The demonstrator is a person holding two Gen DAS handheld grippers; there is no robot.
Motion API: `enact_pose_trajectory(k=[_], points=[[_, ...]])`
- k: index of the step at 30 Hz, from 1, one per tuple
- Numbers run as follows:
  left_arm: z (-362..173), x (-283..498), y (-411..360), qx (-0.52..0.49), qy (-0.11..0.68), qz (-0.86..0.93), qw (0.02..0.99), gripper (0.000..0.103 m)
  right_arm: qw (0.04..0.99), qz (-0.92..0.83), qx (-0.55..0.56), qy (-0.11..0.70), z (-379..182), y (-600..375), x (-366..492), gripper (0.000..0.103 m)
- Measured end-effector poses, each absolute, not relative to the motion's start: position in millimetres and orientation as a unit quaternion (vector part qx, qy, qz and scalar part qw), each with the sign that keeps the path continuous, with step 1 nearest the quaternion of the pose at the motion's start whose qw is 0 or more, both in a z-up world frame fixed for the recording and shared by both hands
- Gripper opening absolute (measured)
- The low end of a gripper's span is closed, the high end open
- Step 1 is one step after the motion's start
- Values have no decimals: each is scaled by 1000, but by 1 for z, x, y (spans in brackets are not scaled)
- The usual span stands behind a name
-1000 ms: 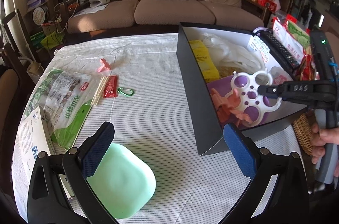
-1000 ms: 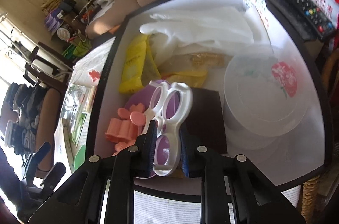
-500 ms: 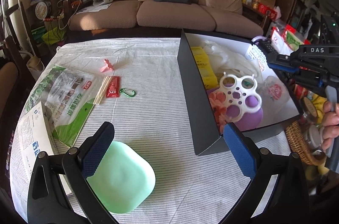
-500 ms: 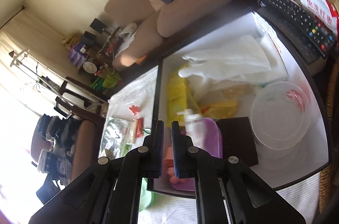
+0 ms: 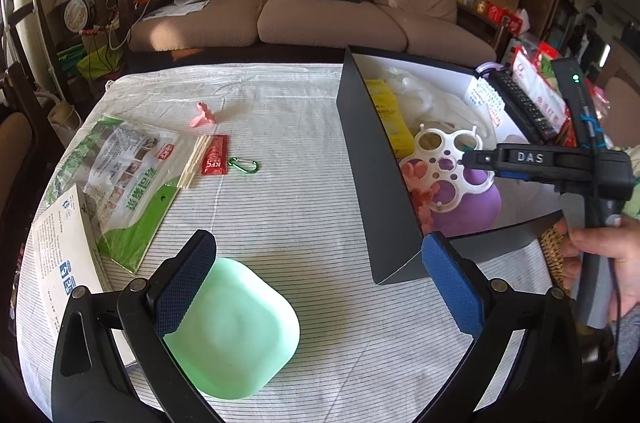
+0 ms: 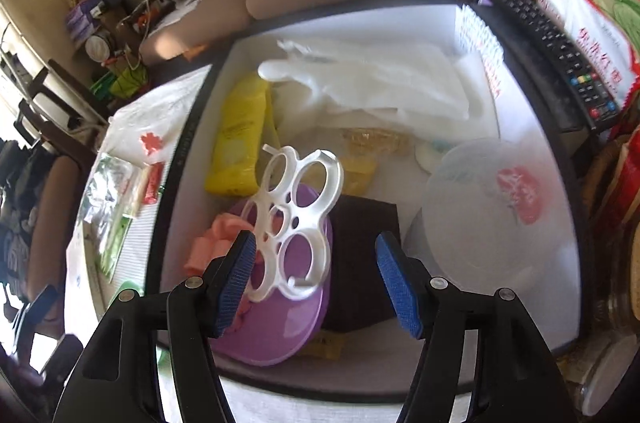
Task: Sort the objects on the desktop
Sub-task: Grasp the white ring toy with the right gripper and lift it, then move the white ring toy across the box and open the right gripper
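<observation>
White ring rack (image 6: 294,219), a flat plastic piece with several round holes, lies tilted in the black-walled box (image 5: 362,159), resting on the purple lid (image 6: 280,319) beside the pink pieces (image 6: 210,243). My right gripper (image 6: 316,283) hangs just above it; its jaws are opening, and the blue pads (image 6: 398,287) stand apart on either side of the rack's near end without pressing on it, so nothing is gripped. In the left wrist view I see the same gripper reaching in from the right over the box, with a hand (image 5: 604,255) around its handle. My left gripper (image 5: 320,287) hangs over the striped tablecloth (image 5: 288,199), jaws wide and empty, its left pad above the mint-green square dish (image 5: 236,331); I cannot tell whether pad and dish touch.

Also in the box: a yellow packet (image 6: 238,139), a white glove (image 6: 372,83), a clear round container (image 6: 496,207) and a dark brown square (image 6: 364,235). On the cloth, left of the box: a pink clip (image 5: 204,115), a red sauce sachet (image 5: 215,155), a green carabiner (image 5: 243,165), pale sticks (image 5: 196,161), a green printed bag (image 5: 124,179) and a white leaflet (image 5: 60,263). A remote control (image 6: 552,43) lies along the box's far right edge.
</observation>
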State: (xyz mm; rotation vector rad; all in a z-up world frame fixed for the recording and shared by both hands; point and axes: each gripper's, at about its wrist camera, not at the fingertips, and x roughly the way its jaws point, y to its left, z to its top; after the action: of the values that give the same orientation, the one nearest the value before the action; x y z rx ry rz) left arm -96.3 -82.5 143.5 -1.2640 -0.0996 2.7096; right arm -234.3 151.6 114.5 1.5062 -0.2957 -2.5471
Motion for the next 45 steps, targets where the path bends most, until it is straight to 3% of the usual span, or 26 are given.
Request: enact_pose_trajectory(k=[1, 3, 4, 11, 16, 17, 19, 25, 30, 33, 36, 38, 45], points=[[142, -96, -83, -423, -32, 903, 75, 103, 85, -853, 505, -98, 112, 150, -237, 57], [139, -98, -85, -425, -31, 902, 73, 103, 89, -851, 510, -84, 107, 146, -238, 30], [137, -98, -87, -426, -33, 901, 72, 103, 92, -852, 511, -74, 107, 142, -239, 26], [132, -100, -96, -431, -50, 898, 66, 103, 96, -881, 464, -22, 132, 128, -229, 18], [132, -96, -96, -431, -50, 898, 66, 103, 109, -888, 444, -46, 151, 129, -226, 16], [133, -96, -96, -431, -49, 899, 66, 103, 112, -889, 440, -56, 155, 132, -225, 8], [135, -96, -95, -429, -49, 899, 67, 103, 123, -886, 437, -91, 165, 138, -225, 6], [143, -93, -91, -423, -52, 902, 72, 103, 133, -873, 459, -98, 170, 141, -225, 6], [146, -92, -88, -423, -49, 902, 73, 103, 174, -844, 452, -230, 162, 159, -221, 6], [148, -90, -89, -422, -49, 902, 74, 103, 150, -843, 460, -234, 156, 161, -223, 6], [149, -88, -91, -418, -47, 904, 76, 103, 97, -865, 455, -188, 158, 164, -221, 17], [149, -88, -91, -418, -46, 904, 78, 103, 88, -866, 465, -162, 153, 162, -224, 52], [139, -92, -89, -428, -49, 899, 84, 103, 75, -856, 503, -96, 121, 147, -240, 53]])
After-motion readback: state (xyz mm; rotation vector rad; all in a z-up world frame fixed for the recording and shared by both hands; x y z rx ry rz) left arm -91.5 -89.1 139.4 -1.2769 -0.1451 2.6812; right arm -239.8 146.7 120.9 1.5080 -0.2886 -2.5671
